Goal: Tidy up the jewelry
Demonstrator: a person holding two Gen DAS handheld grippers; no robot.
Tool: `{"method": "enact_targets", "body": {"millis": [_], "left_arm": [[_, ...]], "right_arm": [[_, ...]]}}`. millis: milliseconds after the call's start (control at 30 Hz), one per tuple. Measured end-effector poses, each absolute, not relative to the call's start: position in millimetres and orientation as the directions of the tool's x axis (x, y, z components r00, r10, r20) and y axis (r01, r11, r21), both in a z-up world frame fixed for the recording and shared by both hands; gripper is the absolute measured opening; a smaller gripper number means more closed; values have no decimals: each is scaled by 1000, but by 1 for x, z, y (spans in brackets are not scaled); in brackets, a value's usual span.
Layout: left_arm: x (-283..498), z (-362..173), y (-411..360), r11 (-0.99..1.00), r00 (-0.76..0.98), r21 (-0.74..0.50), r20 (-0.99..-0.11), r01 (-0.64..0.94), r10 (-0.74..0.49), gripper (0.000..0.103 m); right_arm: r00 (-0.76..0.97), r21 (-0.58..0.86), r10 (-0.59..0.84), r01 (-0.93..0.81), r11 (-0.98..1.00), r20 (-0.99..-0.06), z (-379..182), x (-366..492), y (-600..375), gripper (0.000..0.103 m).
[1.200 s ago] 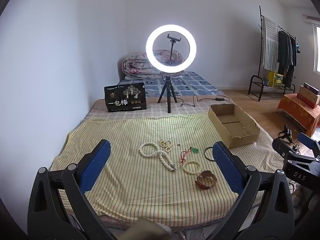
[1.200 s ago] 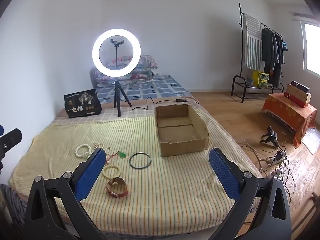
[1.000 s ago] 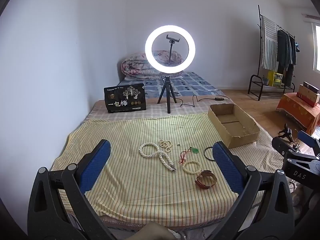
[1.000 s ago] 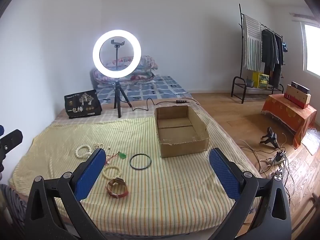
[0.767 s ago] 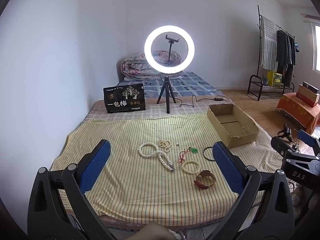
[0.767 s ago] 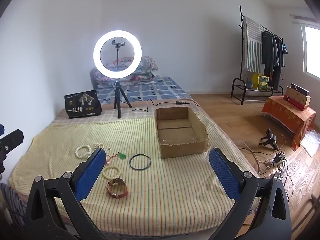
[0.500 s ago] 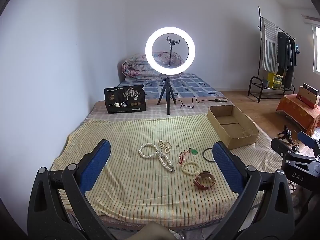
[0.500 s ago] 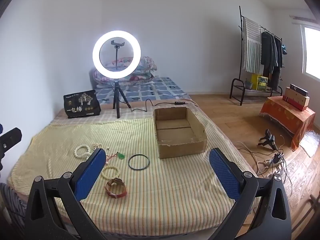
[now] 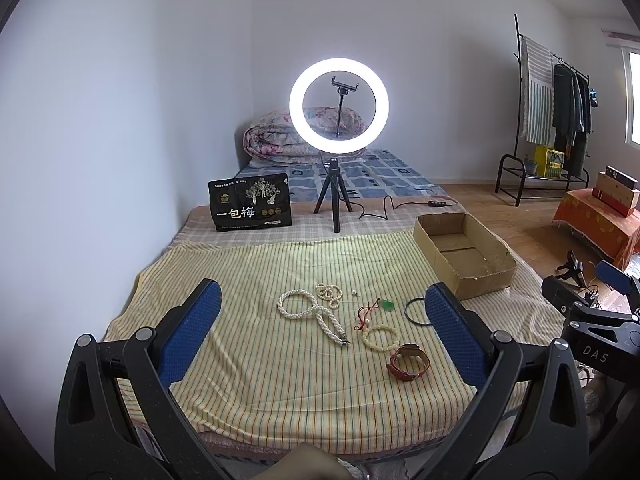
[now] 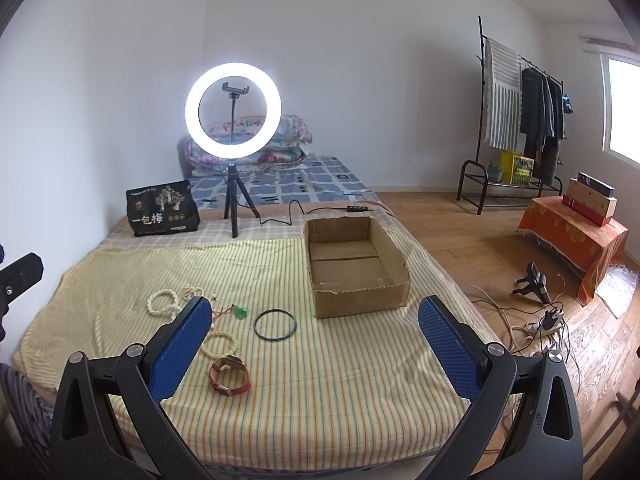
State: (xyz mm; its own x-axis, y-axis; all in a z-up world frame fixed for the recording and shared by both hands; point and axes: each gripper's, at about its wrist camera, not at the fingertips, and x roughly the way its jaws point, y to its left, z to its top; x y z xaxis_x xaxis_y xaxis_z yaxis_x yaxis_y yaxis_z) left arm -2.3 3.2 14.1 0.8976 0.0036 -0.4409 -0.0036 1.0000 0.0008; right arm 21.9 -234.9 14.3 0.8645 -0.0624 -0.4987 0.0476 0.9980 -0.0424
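Jewelry lies on a yellow striped cloth (image 9: 256, 280): a long pearl necklace (image 9: 316, 316), a small bead bracelet (image 9: 329, 293), a green pendant on red cord (image 9: 386, 304), a pale bead bracelet (image 9: 381, 337), a black bangle (image 10: 275, 323) and a red-brown watch (image 9: 408, 362). An open cardboard box (image 10: 354, 266) stands at the cloth's right. My left gripper (image 9: 320, 334) is open and empty, above the near edge. My right gripper (image 10: 316, 346) is open and empty, also short of the items.
A lit ring light on a tripod (image 9: 339, 136) and a black printed bag (image 9: 250, 207) stand at the back. Its cable (image 10: 304, 212) runs behind the box. Wooden floor with cables (image 10: 532, 316), a clothes rack (image 10: 516, 120) and an orange-covered stand (image 10: 572, 236) lie right.
Both views have shifted only slightly; the scene sits a touch lower and left in the right wrist view. Nothing was grasped or moved.
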Motion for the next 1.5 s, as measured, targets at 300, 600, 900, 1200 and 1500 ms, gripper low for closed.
{"method": "enact_targets", "body": {"millis": [300, 600, 900, 1200, 1500], "left_arm": [[-5, 12, -2, 1000, 899, 3, -438, -2, 3, 103], [-6, 13, -2, 1000, 899, 3, -437, -3, 4, 103], [-6, 13, -3, 1000, 900, 3, -435, -4, 5, 103], [-7, 14, -3, 1000, 901, 2, -434, -3, 4, 103], [-7, 14, -2, 1000, 901, 2, -433, -3, 3, 103]], "right_arm": [[865, -50, -67, 49, 998, -497, 15, 22, -234, 103], [867, -54, -68, 48, 997, -494, 17, 22, -234, 103], [867, -53, -68, 48, 997, -493, 17, 21, -234, 103], [867, -54, -69, 48, 997, -494, 16, 21, -233, 103], [867, -54, -68, 48, 997, -494, 16, 22, -233, 103]]}}
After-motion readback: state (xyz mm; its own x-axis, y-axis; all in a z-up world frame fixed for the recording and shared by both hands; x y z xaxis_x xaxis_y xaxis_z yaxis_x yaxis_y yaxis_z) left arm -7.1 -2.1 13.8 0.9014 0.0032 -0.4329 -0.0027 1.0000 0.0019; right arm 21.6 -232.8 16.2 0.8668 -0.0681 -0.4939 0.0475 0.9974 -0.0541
